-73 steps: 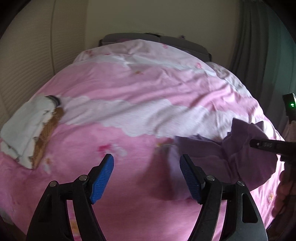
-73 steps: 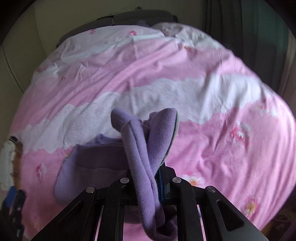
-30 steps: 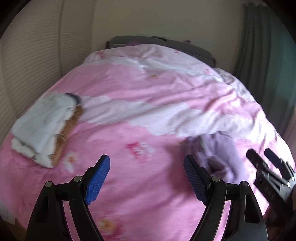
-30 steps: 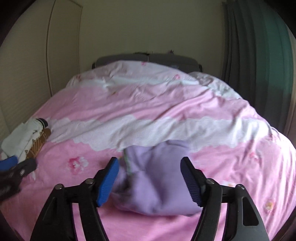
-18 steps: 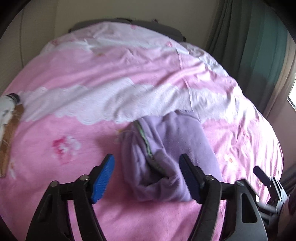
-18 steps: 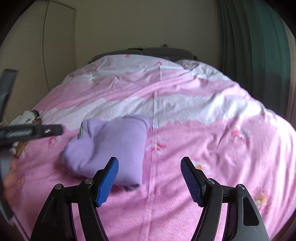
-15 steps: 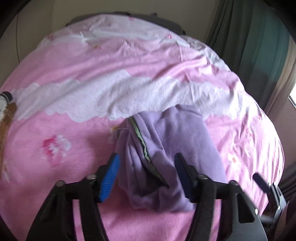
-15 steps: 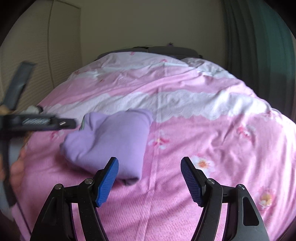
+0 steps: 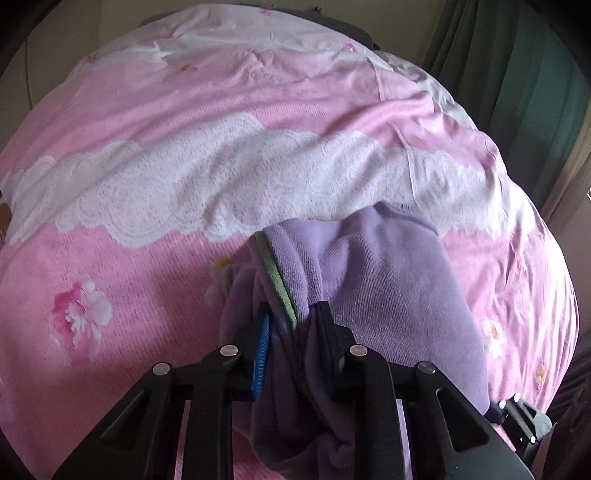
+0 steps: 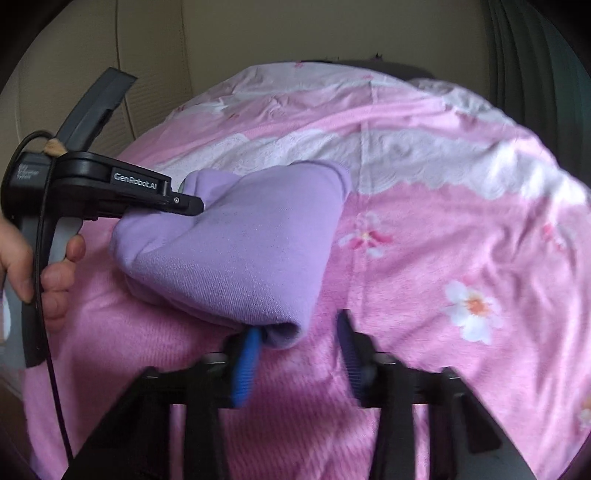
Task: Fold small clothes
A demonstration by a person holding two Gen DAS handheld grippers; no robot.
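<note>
Left gripper [image 9: 291, 332], bottom centre of its own view: jaws closing, blue pads pinching a bunched edge of the lilac knit garment with a green-trimmed hem [image 9: 388, 288]. Fabric fills the gap between the pads and hangs down below them.

Right gripper [image 10: 299, 343], bottom centre of its view: jaws closing, motion-blurred. The garment's near rolled corner sits just inside the left pad, the right pad is clear of it, so nothing is clamped there.

Garment lies in a loose folded heap on the pink floral bedspread with a white lace-pattern band [image 9: 147, 266], mid-frame in both views, far edge touching the white band.

Right view, left edge: a person's hand [image 10: 33, 266] wraps the left gripper's grey handle; its black body reaches right onto the garment's upper-left side.

Far: dark green curtain [image 9: 517, 74] at upper right, beige wall [image 10: 295, 33] behind the bed.
</note>
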